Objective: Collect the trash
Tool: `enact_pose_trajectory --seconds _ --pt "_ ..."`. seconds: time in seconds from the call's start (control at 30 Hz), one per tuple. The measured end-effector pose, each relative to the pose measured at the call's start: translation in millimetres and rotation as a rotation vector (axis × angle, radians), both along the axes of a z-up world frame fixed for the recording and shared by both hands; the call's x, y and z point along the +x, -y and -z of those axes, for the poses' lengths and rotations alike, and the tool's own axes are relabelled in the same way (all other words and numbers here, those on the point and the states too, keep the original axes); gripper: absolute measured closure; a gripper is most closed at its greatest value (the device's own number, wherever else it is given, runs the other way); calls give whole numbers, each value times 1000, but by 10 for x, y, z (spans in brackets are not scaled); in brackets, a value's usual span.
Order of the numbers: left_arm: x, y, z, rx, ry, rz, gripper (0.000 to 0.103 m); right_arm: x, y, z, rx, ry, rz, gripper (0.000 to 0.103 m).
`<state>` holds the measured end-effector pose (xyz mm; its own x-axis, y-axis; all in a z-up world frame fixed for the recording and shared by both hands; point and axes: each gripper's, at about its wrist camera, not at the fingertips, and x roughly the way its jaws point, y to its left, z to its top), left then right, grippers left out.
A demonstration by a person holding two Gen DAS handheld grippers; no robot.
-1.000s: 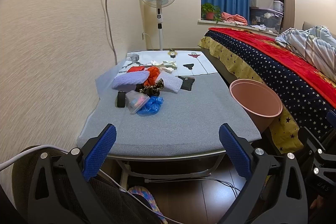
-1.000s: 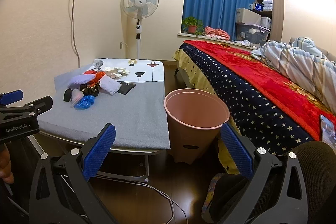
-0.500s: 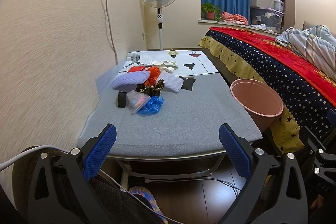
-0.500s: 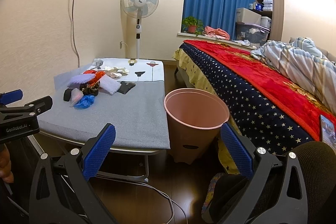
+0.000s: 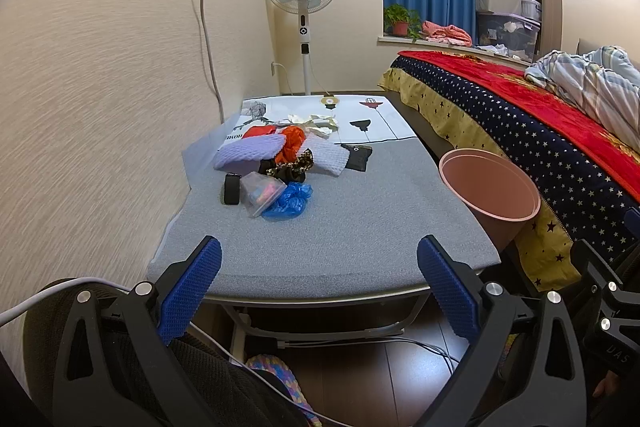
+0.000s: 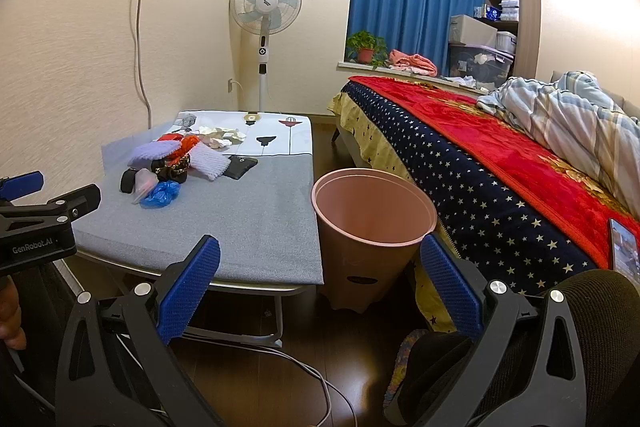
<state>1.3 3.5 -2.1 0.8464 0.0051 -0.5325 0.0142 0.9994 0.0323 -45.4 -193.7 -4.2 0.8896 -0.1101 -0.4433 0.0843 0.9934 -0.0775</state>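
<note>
Level, both grippers (image 5: 319,277) (image 6: 320,277) agape, empty.

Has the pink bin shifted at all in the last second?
No. In the right wrist view the pink bin stands in the same spot between the table corner and the bed; the slight drift in the left view looks like camera motion.

Both grippers' fingers (image 5: 188,287) (image 6: 188,285) wide (empty)
</note>
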Motion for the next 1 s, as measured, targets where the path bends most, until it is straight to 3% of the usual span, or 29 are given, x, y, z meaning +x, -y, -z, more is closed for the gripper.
enact_pose_trajectory --seconds 1.0 --pt "14 -13 24 2 -2 -1 8 -1 12 -2 -1 -2 2 5"
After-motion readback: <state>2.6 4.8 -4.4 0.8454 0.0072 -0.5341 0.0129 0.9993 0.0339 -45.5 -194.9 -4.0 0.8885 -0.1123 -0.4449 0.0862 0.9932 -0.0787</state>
